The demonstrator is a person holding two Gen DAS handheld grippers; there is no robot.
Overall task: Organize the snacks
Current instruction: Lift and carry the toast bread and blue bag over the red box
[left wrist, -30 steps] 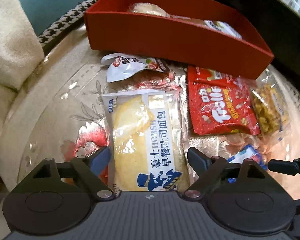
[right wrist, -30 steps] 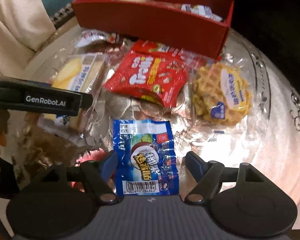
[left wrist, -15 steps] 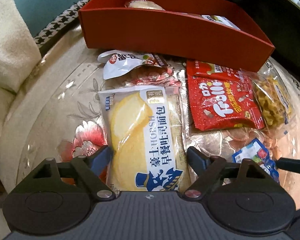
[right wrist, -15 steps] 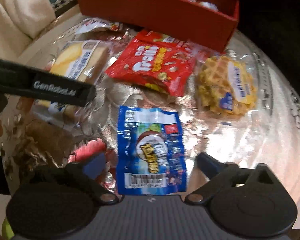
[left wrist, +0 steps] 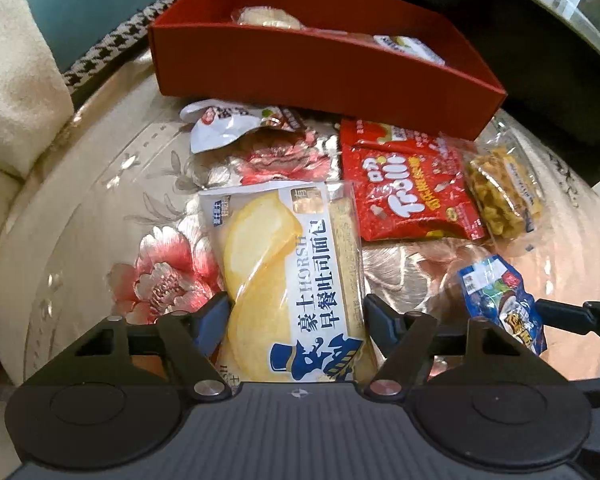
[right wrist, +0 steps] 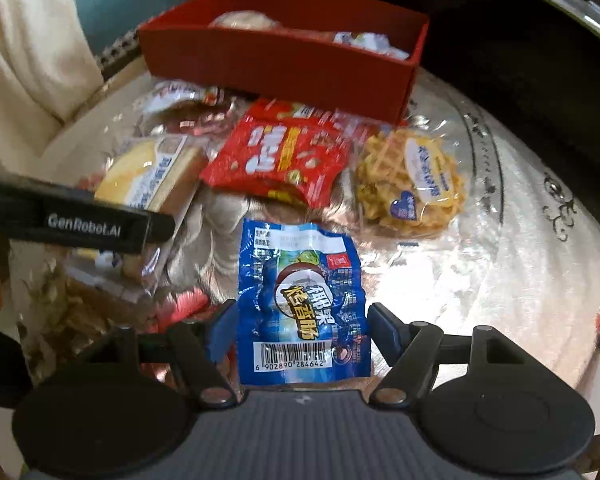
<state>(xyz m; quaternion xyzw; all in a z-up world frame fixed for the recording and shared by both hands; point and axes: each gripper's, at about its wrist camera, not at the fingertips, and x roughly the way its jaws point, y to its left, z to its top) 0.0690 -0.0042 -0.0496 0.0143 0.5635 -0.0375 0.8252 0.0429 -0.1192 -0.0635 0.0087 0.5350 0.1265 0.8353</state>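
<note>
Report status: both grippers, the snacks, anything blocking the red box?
Left gripper closing on bread pack. Right gripper closing on blue sausage pack, lifted. Red box behind; red candy bag and waffle pack lie between.

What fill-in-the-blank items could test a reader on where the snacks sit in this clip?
1. The left tongs straddle the ____ packet.
2. The right tongs straddle a ____ sausage packet.
3. The waffle pack lies ____ the red box, on the tablecloth.
4. The red candy bag lies between the bread and the ____.

Missing words: bread; blue; outside; waffle pack
</note>
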